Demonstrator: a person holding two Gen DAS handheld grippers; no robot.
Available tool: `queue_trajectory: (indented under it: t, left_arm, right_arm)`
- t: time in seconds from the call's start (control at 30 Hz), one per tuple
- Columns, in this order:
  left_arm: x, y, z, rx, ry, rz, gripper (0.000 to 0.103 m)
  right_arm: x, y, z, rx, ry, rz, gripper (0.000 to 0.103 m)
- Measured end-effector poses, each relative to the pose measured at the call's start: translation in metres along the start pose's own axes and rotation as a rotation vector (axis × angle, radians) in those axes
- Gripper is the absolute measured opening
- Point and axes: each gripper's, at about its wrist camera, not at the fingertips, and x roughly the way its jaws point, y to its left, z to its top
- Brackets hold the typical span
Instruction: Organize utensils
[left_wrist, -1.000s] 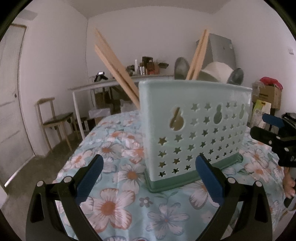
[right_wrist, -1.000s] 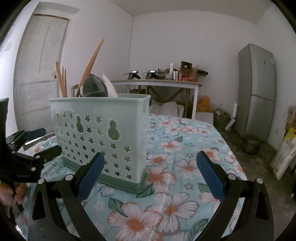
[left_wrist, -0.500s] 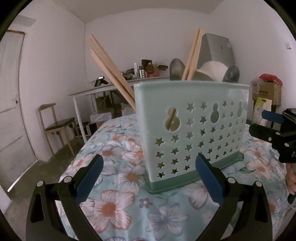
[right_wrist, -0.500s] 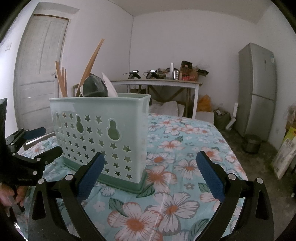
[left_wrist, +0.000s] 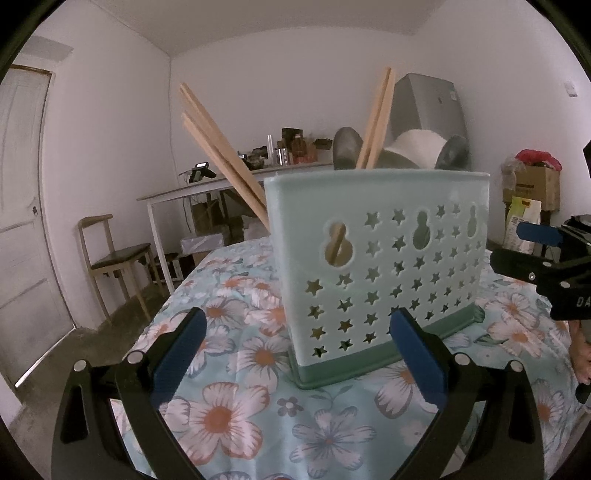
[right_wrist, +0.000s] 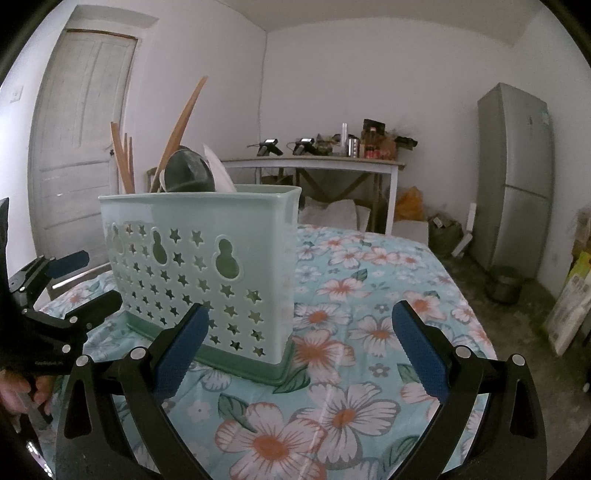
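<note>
Both the left gripper (left_wrist: 297, 352) and the right gripper (right_wrist: 299, 345) hang with jaws apart and empty, the green caddy (left_wrist: 380, 258) just ahead of them holding chopsticks (left_wrist: 221, 147) and spoons (left_wrist: 346, 147) — seemingly sorted, leaving only withdrawal.

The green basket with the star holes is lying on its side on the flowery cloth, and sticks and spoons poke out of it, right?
Not quite. The green basket stands upright on the flowery cloth, as the right wrist view shows. The sticks and spoons do poke out of its top.
</note>
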Motion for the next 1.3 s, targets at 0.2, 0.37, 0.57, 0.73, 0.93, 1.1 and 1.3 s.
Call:
queue_trajectory:
  t: [0.2,0.37,0.57,0.73,0.93,1.1,1.3]
  left_arm:
    - [-0.002,-0.003,0.000,0.012,-0.002,0.013,0.098]
    - [-0.002,-0.006,0.000,0.017,-0.007,0.021,0.098]
    - [-0.002,-0.007,0.000,0.020,-0.007,0.020,0.098]
    - [-0.007,-0.009,-0.001,0.039,-0.021,0.003,0.098]
    - [-0.007,-0.010,0.001,0.043,-0.018,-0.007,0.098]
    - [-0.009,-0.010,0.000,0.046,-0.017,-0.004,0.098]
    - [-0.007,-0.012,-0.001,0.055,-0.014,0.005,0.098]
  right_arm:
    - [0.001,0.000,0.000,0.002,0.000,0.001,0.095]
    - [0.001,0.001,0.000,0.001,0.000,0.001,0.095]
    - [0.001,0.001,0.000,0.000,0.000,0.001,0.095]
    - [0.002,0.002,0.000,-0.004,-0.002,-0.004,0.095]
    - [0.003,0.003,-0.001,-0.007,0.002,-0.003,0.095]
    - [0.004,0.002,0.001,0.000,0.006,0.000,0.095]
    - [0.005,0.001,0.001,-0.003,0.005,-0.002,0.095]
